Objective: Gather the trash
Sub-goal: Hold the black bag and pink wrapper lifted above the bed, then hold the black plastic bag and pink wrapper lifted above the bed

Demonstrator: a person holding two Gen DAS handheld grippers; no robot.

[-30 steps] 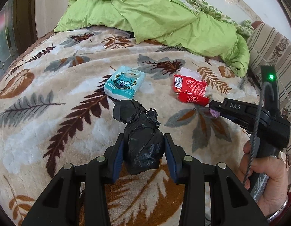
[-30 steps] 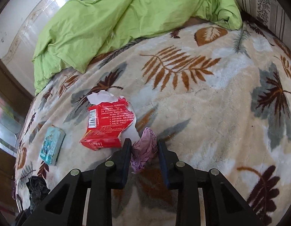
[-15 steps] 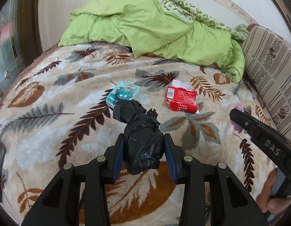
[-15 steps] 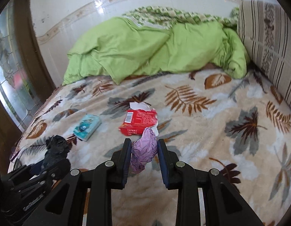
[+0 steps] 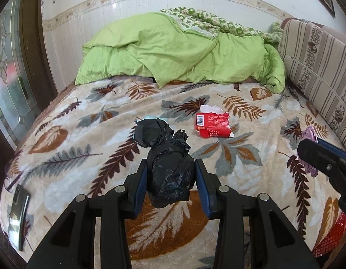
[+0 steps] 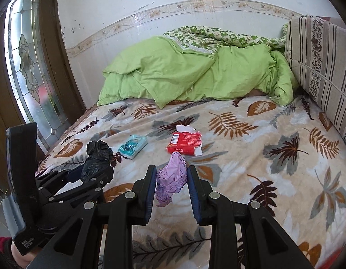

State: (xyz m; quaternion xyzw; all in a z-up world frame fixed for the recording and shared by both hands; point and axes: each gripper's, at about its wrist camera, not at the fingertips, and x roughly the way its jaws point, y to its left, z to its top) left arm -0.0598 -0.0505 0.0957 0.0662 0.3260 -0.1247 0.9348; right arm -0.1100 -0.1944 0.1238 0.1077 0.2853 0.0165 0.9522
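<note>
black bag wad (image 5: pixel 170 174) clamped in left gripper (image 5: pixel 171 179); purple wrapper (image 6: pixel 171 177) clamped in right gripper (image 6: pixel 171 181), both above bed's (image 6: pixel 262 179) near edge. step: carry-off. next: find bin; red packet (image 6: pixel 184 143) remains mid-bed.

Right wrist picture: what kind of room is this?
Most likely a bedroom: a bed with a leaf-patterned blanket, a rumpled green duvet piled at the far end, and a striped cushion alongside.

bed (image 6: pixel 251 179), leaf-print blanket | on it: red packet (image 6: pixel 185 143); teal packet (image 6: pixel 133 146); green duvet (image 6: pixel 195 76); phone (image 5: pixel 17 210)
</note>
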